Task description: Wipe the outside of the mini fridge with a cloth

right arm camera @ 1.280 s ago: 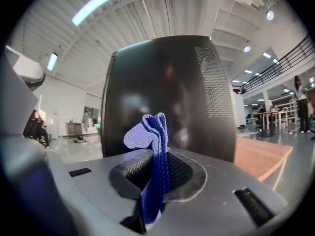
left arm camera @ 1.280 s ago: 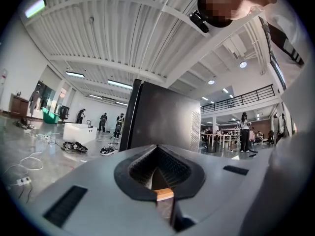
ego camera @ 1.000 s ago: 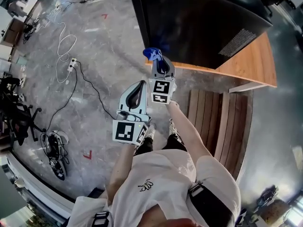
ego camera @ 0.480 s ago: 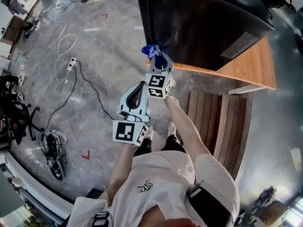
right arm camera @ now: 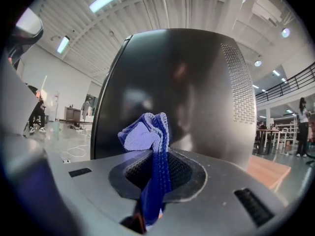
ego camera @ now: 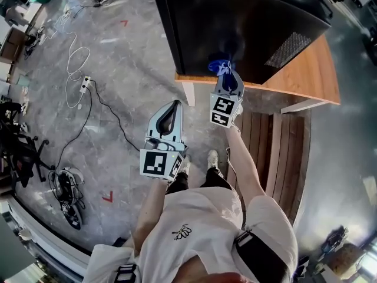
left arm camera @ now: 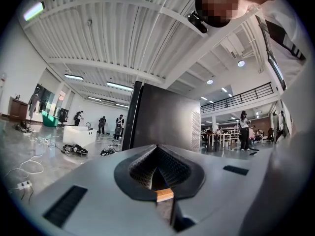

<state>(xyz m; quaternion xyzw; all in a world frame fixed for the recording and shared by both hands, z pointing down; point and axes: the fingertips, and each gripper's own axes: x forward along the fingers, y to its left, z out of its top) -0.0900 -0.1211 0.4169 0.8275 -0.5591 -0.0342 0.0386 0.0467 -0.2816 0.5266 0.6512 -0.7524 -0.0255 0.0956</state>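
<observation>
Cloth contact first: we hold the crumpled blue knit cloth [right arm camera: 147, 136] pinched in the right gripper [ego camera: 224, 74], low at the side wall of the glossy black mini fridge [ego camera: 235, 22]; touch unclear. We should press flat and stroke evenly. Our left gripper [ego camera: 174, 106] is closed, empty and clear of the fridge. The wooden table [ego camera: 312, 78] under the fridge blocks low strokes.
</observation>
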